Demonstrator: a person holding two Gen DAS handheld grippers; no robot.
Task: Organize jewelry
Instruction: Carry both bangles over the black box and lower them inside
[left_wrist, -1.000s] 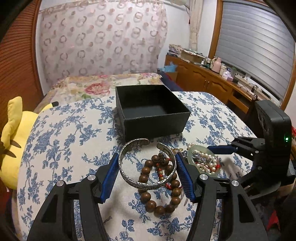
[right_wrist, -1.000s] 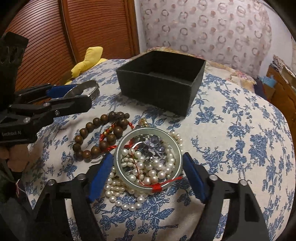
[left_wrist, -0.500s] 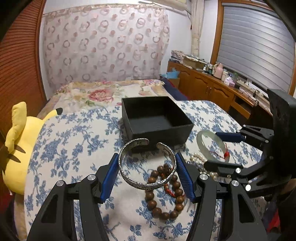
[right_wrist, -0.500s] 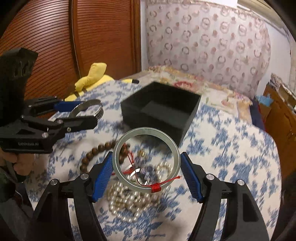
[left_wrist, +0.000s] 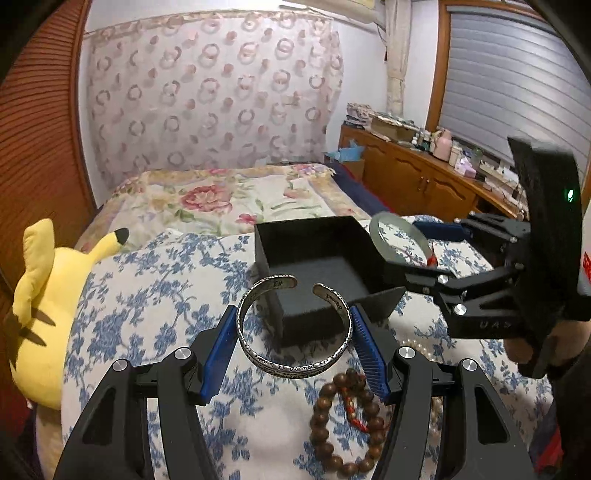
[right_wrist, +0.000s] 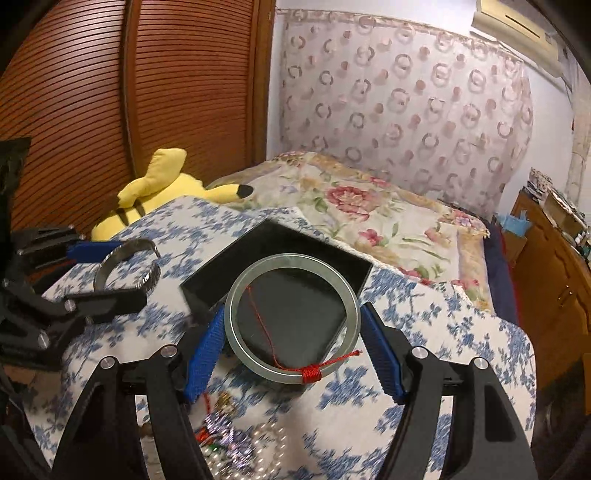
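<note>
1. Your left gripper (left_wrist: 293, 341) has its blue ribbed pads closed against the two sides of an engraved open silver cuff bracelet (left_wrist: 291, 363), carrying it clear of the cloth with the cuff's gap facing the box.
2. Your right gripper (right_wrist: 291, 349) pinches a pale green round jade bangle (right_wrist: 291, 319) with a red cord knot (right_wrist: 311, 373) tied on its near edge; the bangle is held in the air over the box's near corner.
3. The open black square box (left_wrist: 317, 266) sits on the blue-flowered white cloth (left_wrist: 155, 302), just ahead of both grippers, and its dark inside holds nothing you can see.
4. A brown wooden bead bracelet (left_wrist: 345, 421) with a short red strand lies on the cloth under your left gripper's right finger.
5. White pearl strands (right_wrist: 258, 454) and a blurred sparkly piece lie on the cloth below your right gripper.
6. A yellow plush toy (left_wrist: 37, 314) rests at the cloth's left edge.
</note>
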